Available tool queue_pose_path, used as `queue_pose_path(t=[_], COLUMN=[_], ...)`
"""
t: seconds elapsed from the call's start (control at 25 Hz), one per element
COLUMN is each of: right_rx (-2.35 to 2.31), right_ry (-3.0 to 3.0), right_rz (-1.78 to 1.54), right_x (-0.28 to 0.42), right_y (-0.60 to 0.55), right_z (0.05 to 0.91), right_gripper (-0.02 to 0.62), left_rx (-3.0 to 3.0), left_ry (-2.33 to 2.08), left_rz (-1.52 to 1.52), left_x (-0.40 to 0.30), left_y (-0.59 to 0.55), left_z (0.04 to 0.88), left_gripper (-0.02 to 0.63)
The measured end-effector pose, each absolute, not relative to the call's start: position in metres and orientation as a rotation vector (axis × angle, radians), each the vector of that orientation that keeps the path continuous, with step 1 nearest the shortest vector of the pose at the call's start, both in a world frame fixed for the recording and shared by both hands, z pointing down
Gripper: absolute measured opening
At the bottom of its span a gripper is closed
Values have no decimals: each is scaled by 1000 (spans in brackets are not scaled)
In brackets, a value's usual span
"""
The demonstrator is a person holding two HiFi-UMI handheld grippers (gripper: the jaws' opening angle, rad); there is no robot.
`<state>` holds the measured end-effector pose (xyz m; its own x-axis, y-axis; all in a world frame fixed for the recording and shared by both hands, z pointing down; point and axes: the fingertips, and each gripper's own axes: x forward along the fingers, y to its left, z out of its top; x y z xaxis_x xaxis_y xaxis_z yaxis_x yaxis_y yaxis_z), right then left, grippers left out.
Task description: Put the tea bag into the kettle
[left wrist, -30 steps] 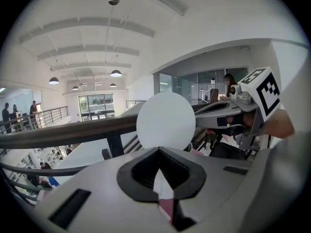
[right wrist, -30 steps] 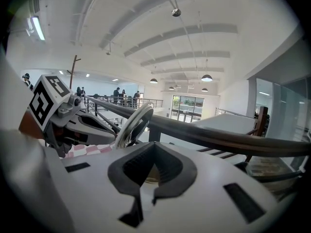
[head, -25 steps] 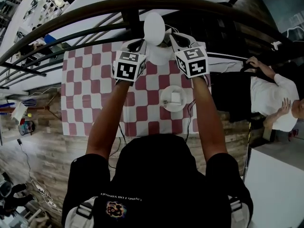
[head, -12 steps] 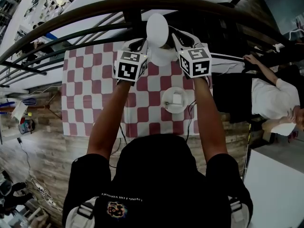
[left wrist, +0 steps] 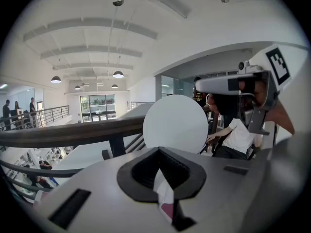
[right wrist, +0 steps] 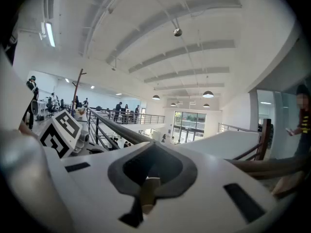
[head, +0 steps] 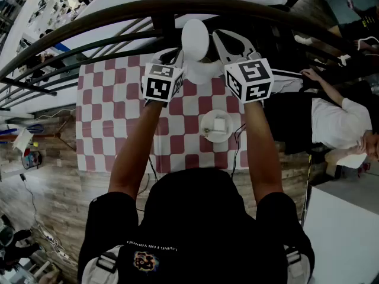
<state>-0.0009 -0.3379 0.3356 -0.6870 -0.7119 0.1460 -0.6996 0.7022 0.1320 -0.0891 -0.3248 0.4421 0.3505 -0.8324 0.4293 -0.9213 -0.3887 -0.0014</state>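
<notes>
From the head view, the white kettle (head: 201, 71) stood at the far edge of the counter (head: 106, 129), which was spread with a red-and-white checked cloth, and its round lid (head: 195, 39) was tipped upright. The left tool (head: 177, 57) rested against the kettle's left side just below the lid, while the right tool (head: 220, 40) hung higher, beside the lid's right edge. The tea bag (head: 219, 123) lay on a small white saucer (head: 203, 130) nearer the person, between the two forearms and apart from the kettle. In the left gripper view, the left tool (left wrist: 158, 149) had its jaws drawn together, with only a white-and-pink strip showing through the slit. The lid (left wrist: 175, 123) rose just past their tips, and the right tool (left wrist: 228, 85) was off to the right. In the right gripper view, the right tool (right wrist: 153, 145) had just been closing and its jaws met. A tan sliver showed in the slit, and I could not tell what it was. A dark railing (right wrist: 116, 127) ran beyond.
</notes>
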Motion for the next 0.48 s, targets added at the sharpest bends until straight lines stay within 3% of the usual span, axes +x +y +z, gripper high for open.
queue_pose_path(t=[0.48], right_rx=[1044], right_ry=[-2674], right_rz=[-99], right_x=[-17], right_y=[-331], right_z=[355], right_gripper=[14], left_rx=[2368], left_ry=[-1582], left_rz=[529], left_x=[-91], left_y=[-322], left_z=[442], left_gripper=[3])
